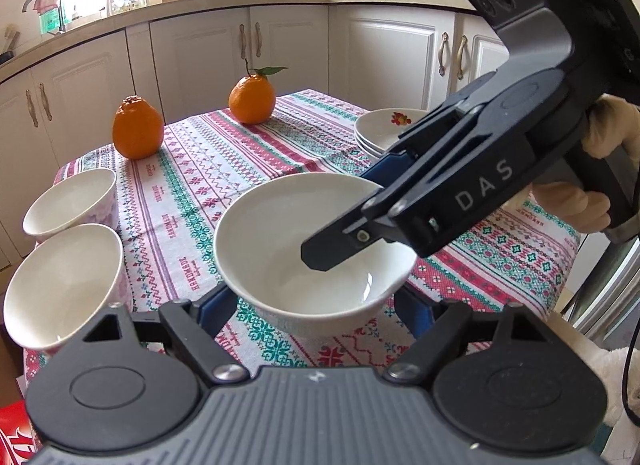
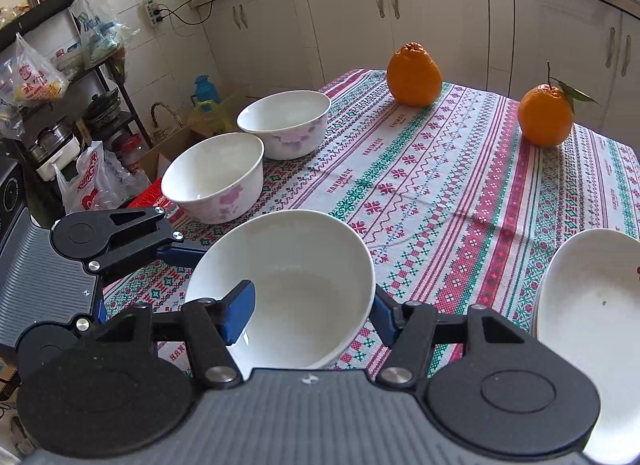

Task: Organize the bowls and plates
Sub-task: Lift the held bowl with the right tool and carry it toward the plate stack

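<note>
Right gripper (image 2: 312, 315) clamps the plain white bowl's (image 2: 288, 289) rim, one pad inside. Left gripper (image 1: 316, 311) spread around the bowl's base, contact unclear. Plate stack (image 2: 580, 305) right of it.

Two handheld grippers of matte black plastic. The left gripper (image 1: 316, 305) has a ribbed grey top plate, round black pivot discs, silver screws and blue finger pads (image 1: 218, 309). The right gripper (image 1: 360, 217), seen from the side, carries white "DAS" lettering, a silver screw near its tip and a black pistol grip. The hand (image 1: 600, 169) on it appears to wear a pale glove.
</note>
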